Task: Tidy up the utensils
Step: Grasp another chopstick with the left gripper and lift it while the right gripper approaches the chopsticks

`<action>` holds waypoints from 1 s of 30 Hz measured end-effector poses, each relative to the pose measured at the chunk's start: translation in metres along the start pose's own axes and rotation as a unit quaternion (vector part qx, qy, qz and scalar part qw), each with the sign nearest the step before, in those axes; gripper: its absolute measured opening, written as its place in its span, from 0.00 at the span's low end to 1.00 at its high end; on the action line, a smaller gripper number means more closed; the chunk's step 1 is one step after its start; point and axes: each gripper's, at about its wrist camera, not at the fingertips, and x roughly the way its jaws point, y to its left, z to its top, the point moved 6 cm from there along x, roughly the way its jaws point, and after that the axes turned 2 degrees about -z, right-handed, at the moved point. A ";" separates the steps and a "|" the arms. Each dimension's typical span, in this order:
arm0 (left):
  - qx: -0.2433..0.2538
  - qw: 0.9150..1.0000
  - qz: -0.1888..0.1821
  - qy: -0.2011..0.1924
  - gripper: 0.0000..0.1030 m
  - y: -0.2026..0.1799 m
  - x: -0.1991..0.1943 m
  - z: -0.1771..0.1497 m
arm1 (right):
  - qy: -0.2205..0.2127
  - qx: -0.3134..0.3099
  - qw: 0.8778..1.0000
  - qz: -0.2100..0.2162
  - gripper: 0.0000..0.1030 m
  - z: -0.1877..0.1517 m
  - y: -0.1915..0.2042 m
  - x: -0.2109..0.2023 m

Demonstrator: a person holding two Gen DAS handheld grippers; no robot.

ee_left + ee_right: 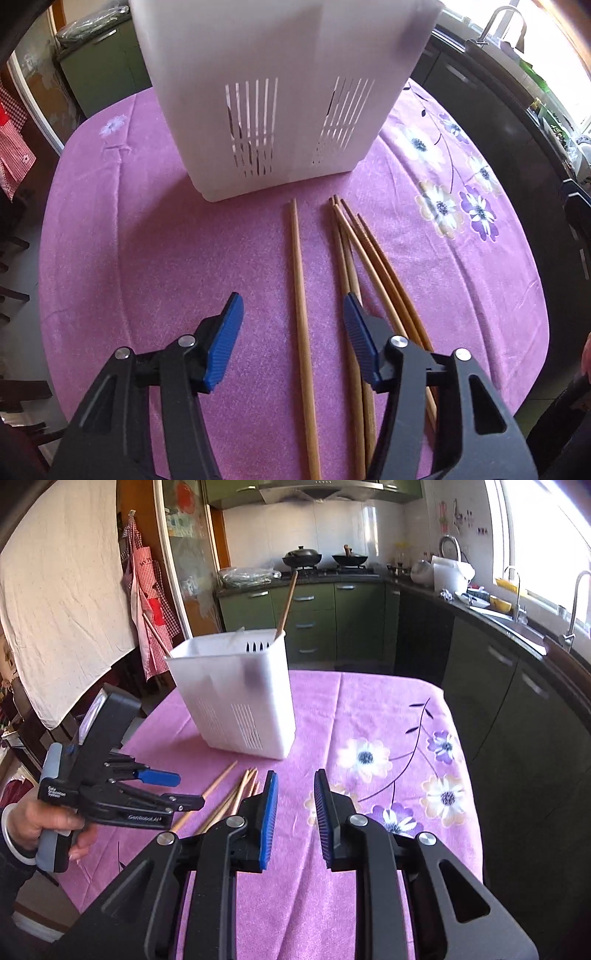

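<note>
One holder [280,92], about six loose chopsticks [301,295]

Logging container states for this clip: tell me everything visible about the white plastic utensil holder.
The white plastic utensil holder is a tall, rectangular, open-topped bin with vertical drainage slots low on its walls. It stands upright on the purple floral tablecloth. Two wooden chopsticks already lean out of it, at opposite ends. Neither hand-held gripper touches it.

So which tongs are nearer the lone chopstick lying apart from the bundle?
Left. The left tongs are open right over the lone chopstick; the right tongs sit off to its right, over bare cloth.
</note>
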 end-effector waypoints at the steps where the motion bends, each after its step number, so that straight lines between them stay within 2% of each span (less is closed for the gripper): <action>1: 0.000 1.000 0.002 0.001 0.51 0.000 0.002 0.001 | 0.002 0.001 1.000 0.002 0.20 -0.002 0.000 0.002; 2: 0.003 1.000 0.005 0.004 0.50 -0.001 0.005 0.001 | 0.005 0.003 1.000 0.003 0.21 -0.003 0.000 0.004; 6: 0.013 1.000 0.008 0.020 0.28 -0.007 0.016 0.000 | 0.012 0.007 1.000 0.006 0.22 -0.006 -0.002 0.012; 11: 0.023 0.999 0.019 0.016 0.19 -0.015 0.019 -0.001 | 0.016 0.009 1.000 0.010 0.22 -0.002 -0.002 0.015; 13: 0.028 0.999 0.026 0.014 0.08 -0.018 0.019 0.000 | 0.017 0.008 1.000 0.011 0.22 0.000 -0.001 0.016; 16: 0.037 0.999 0.036 0.012 0.07 -0.023 0.022 0.002 | 0.019 0.009 1.000 0.011 0.24 0.001 0.000 0.016; 23: 0.024 0.999 0.028 0.011 0.06 -0.017 0.021 0.008 | 0.023 0.006 1.000 0.011 0.24 0.001 -0.001 0.017; 30: 0.017 0.998 0.019 -0.054 0.06 -0.007 -0.037 0.014 | 0.031 0.012 0.999 0.014 0.25 -0.001 -0.006 0.020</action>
